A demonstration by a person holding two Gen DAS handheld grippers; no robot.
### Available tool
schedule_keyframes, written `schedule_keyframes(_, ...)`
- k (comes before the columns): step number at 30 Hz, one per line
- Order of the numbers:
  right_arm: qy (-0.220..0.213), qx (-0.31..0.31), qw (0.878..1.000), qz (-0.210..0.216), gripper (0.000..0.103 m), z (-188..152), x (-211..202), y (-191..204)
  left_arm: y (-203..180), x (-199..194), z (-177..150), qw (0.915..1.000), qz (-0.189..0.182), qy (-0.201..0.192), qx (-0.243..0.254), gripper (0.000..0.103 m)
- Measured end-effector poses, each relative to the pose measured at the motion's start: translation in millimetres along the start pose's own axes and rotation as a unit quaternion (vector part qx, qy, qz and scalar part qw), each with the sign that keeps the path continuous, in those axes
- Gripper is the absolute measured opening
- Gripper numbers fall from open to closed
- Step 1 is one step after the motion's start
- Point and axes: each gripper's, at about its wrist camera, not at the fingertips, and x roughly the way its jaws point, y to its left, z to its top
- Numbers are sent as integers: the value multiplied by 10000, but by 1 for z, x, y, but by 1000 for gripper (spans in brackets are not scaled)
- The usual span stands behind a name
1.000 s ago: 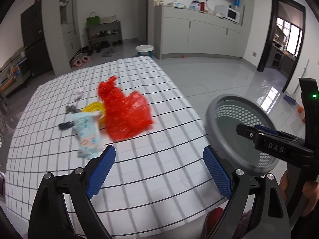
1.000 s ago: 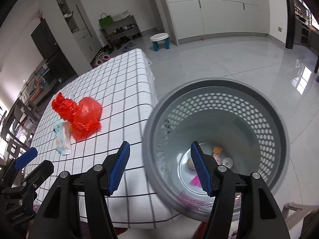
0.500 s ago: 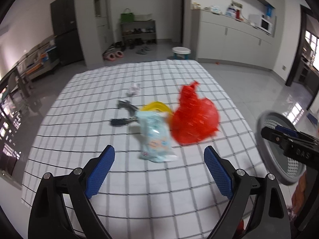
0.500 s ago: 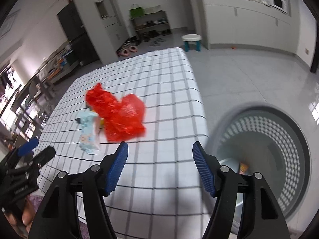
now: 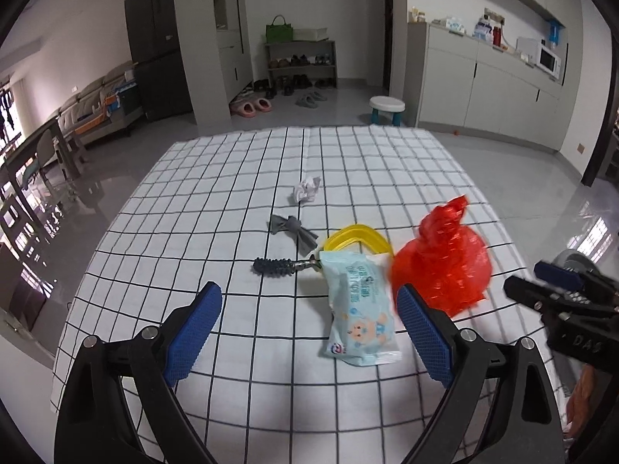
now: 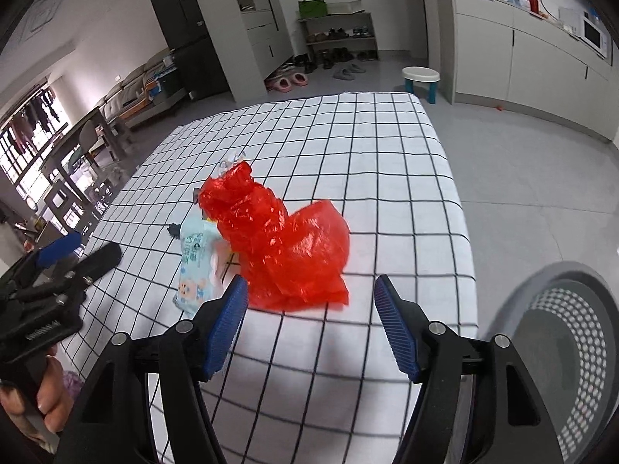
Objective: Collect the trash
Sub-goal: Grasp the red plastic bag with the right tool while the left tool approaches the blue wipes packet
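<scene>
A crumpled red plastic bag (image 5: 441,259) (image 6: 282,247) lies on the checked tablecloth (image 5: 232,193). Beside it lie a light blue wet-wipe pack (image 5: 358,305) (image 6: 195,266), a yellow ring (image 5: 356,237), a black spiked handle (image 5: 276,266), a grey scrap (image 5: 292,228) and a crumpled white paper (image 5: 307,189). My left gripper (image 5: 309,332) is open and empty, hovering just short of the wipe pack. My right gripper (image 6: 309,324) is open and empty, just short of the red bag. The grey perforated bin (image 6: 557,352) stands on the floor at the table's right.
The table's right edge (image 6: 464,232) drops to a glossy tiled floor. A small white stool (image 5: 387,110) stands beyond the far edge. Cabinets (image 5: 503,96) line the right wall and a shoe rack (image 5: 300,63) the back.
Both grippers have swung left, away from the bin and toward the trash on the table. The right gripper was over the bin and now faces the red bag. Both stay open.
</scene>
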Motion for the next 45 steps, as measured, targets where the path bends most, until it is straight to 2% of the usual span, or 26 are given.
schedule_keyframes(6,-24,-206,9998,25,72,6,16,10,9,21,-5,9998,82,125,-117,90)
schedule_keyframes(13,-36,-607,9981,-133,81,4,33,28,21,41,-11,9989,225,270,-299,90)
schedule_keyframes(18,-123,-785,9964,-281,81,9,41,39,28,49,-13,9981,216,355,-449,90)
schedule_keyframes(23,-4,-724,9968,-328,82,13,59,41,31,51,-15,9978,186,383,-515,90)
schedule_keyframes(31,238,-670,9937,-866,82,12,87,38,31,51,-18,9977,89,400,-549,90)
schedule_keyframes(33,217,-624,9939,-882,79,11,87,37,30,51,-19,9975,25,417,-564,90)
schedule_keyframes(34,218,-614,9941,-870,71,11,87,37,28,50,-20,9975,-11,423,-570,90)
schedule_keyframes(35,244,-626,9939,-873,56,11,87,37,27,50,-20,9974,-53,429,-570,90)
schedule_keyframes(37,303,-718,9926,-931,40,12,89,37,21,50,-20,9976,-118,424,-529,90)
schedule_keyframes(39,257,-743,9925,-941,37,11,86,38,15,49,-21,9980,-138,409,-467,90)
schedule_keyframes(41,233,-716,9931,-894,29,11,81,37,9,48,-21,9982,-195,390,-404,90)
schedule_keyframes(45,165,-541,9953,-792,26,13,70,29,0,47,-21,9985,-261,362,-331,91)
